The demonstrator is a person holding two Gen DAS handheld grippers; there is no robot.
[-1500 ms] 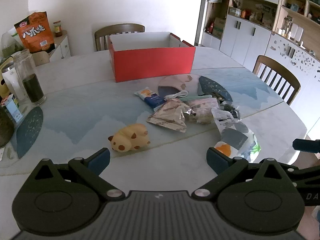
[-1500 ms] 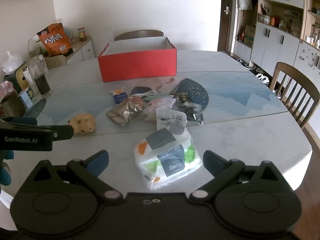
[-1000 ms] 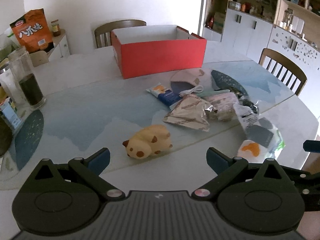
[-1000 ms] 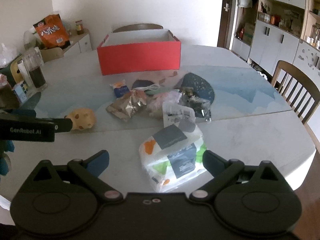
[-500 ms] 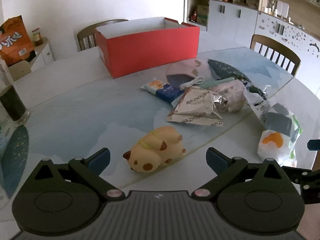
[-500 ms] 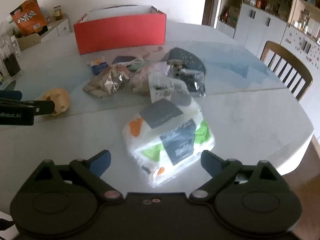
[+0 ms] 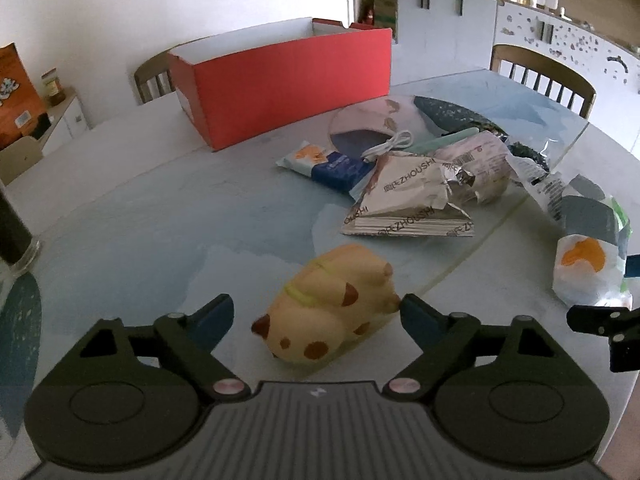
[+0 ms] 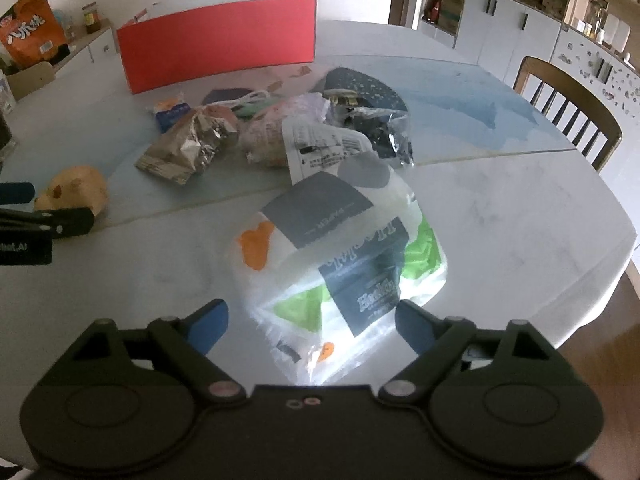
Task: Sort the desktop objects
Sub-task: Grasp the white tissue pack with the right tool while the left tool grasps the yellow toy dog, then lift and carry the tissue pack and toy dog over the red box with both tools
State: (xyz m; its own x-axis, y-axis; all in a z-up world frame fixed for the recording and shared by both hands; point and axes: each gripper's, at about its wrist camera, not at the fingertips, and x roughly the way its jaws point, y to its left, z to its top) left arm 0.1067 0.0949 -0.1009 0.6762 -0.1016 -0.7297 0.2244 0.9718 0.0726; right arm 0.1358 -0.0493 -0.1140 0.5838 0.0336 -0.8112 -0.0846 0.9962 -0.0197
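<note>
Yellow squishy cat toy (image 7: 328, 304) with brown spots between spread left gripper (image 7: 316, 316) fingers; white printed tissue pack (image 8: 340, 264) between spread right gripper (image 8: 310, 318) fingers; red cardboard box (image 7: 288, 80) beyond crumpled wrappers.

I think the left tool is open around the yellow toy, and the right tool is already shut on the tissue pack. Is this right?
Not quite. The right tool is open too: in the right wrist view its jaws stand wide on either side of the tissue pack, not clamped on it. The rest holds: the left tool is open around the yellow toy.
</note>
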